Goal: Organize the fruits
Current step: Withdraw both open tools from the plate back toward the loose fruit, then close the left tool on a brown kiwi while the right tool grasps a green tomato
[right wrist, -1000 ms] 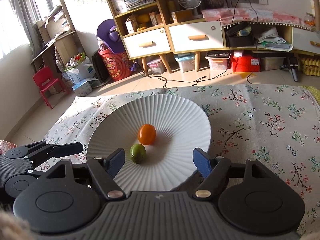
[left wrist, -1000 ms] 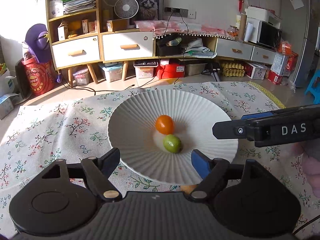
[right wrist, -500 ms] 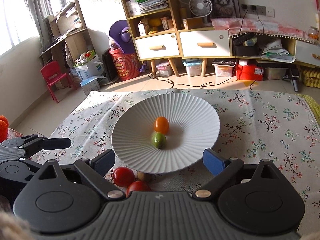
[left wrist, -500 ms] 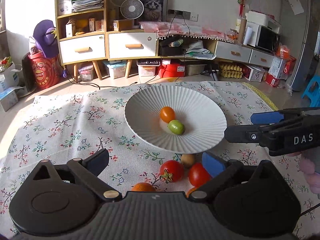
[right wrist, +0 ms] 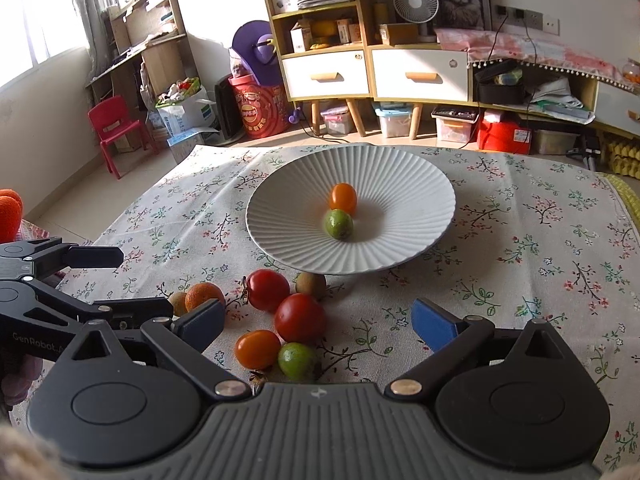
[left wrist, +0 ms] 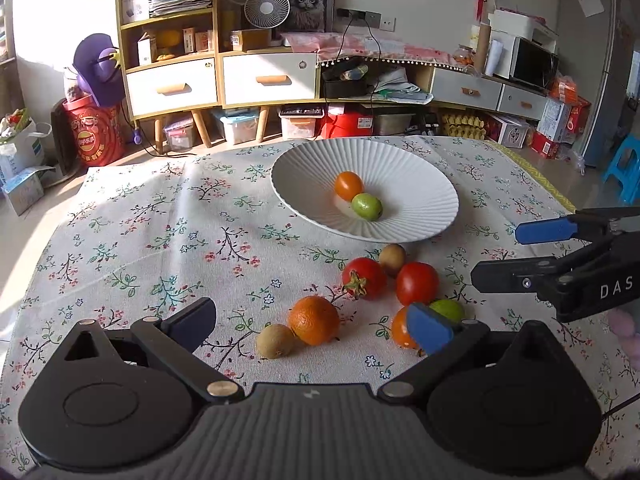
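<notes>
A white ribbed plate (left wrist: 400,160) (right wrist: 400,184) on the floral cloth holds a small orange tomato (left wrist: 348,185) and a green fruit (left wrist: 367,207). In front of it lie loose fruits: two red tomatoes (left wrist: 365,278) (right wrist: 300,317), an orange (left wrist: 314,320), two brown fruits (left wrist: 275,341), an orange tomato (right wrist: 257,349) and a green fruit (right wrist: 297,360). My left gripper (left wrist: 312,320) is open above the orange, holding nothing. My right gripper (right wrist: 318,316) hovers over the tomatoes with its jaws opening, its pads touching no fruit.
The floral tablecloth (left wrist: 160,220) covers the whole table, and its far edge lies just behind the plate. Beyond it stand a wooden shelf unit with drawers (left wrist: 180,80), storage boxes on the floor and a red child's chair (right wrist: 116,128).
Both grippers have pulled back from the plate and opened wider. The loose fruits in front of the plate have come into view. The plate's two fruits have not moved.
</notes>
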Demonstrator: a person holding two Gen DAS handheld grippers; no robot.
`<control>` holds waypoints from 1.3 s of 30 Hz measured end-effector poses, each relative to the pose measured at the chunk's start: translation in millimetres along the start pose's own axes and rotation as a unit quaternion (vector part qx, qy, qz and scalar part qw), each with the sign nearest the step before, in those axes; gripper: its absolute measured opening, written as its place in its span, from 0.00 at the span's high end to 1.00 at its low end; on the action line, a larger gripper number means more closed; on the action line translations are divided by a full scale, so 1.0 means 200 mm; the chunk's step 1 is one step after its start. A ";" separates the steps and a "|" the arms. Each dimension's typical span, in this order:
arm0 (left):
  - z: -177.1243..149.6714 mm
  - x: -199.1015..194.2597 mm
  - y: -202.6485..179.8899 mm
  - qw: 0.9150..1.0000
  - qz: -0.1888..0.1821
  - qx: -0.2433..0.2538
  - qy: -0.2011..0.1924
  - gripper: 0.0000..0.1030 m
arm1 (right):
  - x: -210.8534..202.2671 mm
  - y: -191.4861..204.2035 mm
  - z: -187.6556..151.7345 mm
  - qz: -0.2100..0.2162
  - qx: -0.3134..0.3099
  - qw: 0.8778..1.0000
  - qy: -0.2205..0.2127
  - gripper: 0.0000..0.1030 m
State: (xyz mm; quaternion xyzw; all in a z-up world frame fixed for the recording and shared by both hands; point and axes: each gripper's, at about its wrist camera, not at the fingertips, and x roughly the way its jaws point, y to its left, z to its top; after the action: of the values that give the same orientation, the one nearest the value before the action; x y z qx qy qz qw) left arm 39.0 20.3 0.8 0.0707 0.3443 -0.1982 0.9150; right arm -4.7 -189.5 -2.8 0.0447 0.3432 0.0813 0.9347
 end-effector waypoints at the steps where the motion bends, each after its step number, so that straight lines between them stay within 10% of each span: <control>1: -0.01 0.00 0.00 1.000 0.001 0.003 0.000 0.00 | 0.00 0.00 -0.01 0.000 -0.002 1.000 -0.001 0.03; 22: -0.27 0.06 0.15 1.000 0.019 -0.019 0.001 0.00 | 0.07 0.11 -0.22 0.011 -0.096 0.995 0.027 0.03; 39: -0.23 0.15 0.13 0.999 0.015 -0.021 -0.020 0.28 | 0.11 0.09 -0.21 0.020 -0.113 0.993 0.019 0.45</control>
State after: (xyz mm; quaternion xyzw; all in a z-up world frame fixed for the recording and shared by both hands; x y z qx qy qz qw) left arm 42.4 46.8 -53.2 0.0522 0.3292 -0.1786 0.9257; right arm -18.2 -165.8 -45.9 -0.0554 0.3487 0.1393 0.9252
